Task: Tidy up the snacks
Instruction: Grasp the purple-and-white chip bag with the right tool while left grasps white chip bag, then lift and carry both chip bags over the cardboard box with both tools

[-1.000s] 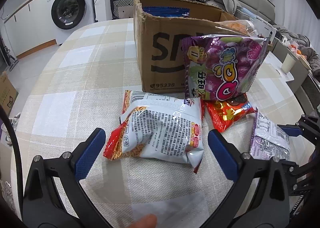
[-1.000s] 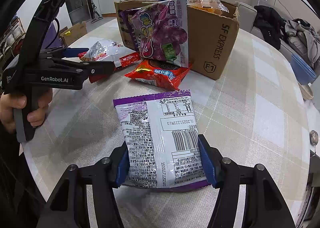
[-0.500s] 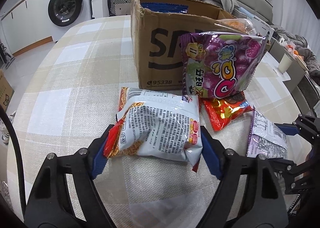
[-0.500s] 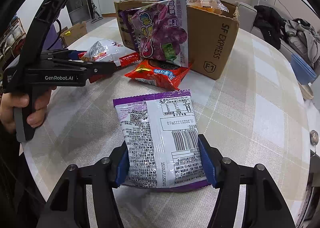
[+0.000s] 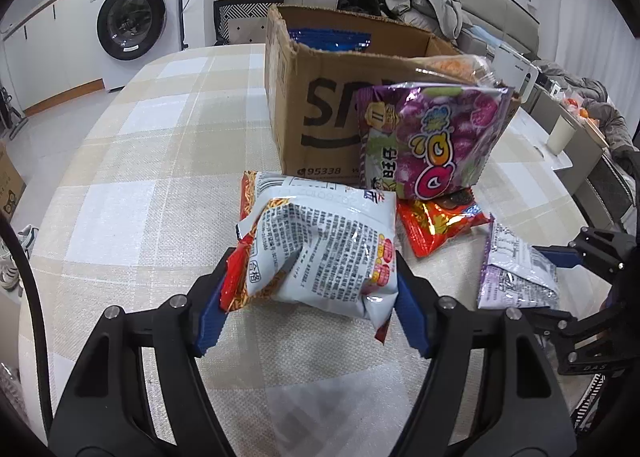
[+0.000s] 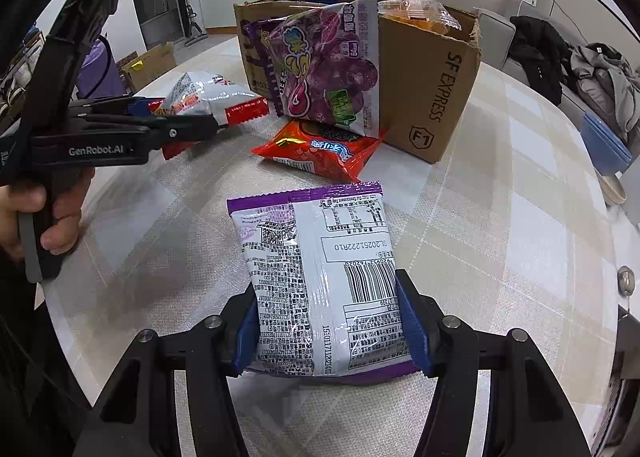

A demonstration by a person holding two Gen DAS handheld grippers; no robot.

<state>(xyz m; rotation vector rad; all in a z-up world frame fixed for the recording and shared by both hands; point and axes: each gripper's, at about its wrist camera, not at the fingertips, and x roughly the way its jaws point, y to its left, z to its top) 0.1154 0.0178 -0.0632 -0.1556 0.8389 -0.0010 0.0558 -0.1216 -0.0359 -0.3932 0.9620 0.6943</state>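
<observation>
The left gripper (image 5: 308,303), jaws just closing, pinches the red-and-white snack bag (image 5: 320,253) mid-tabletop before the cardboard box (image 5: 320,109); the right gripper (image 6: 326,331) clamps the purple-edged packet (image 6: 320,277). Squeeze gently, lift both clear, then box them.

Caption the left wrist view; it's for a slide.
Left tool closing on a white snack bag before the box.

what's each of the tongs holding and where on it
Left tongs: white-and-red snack bag, by its side edges, jaws just closing. Right tongs: purple-edged packet, by its sides.
</observation>
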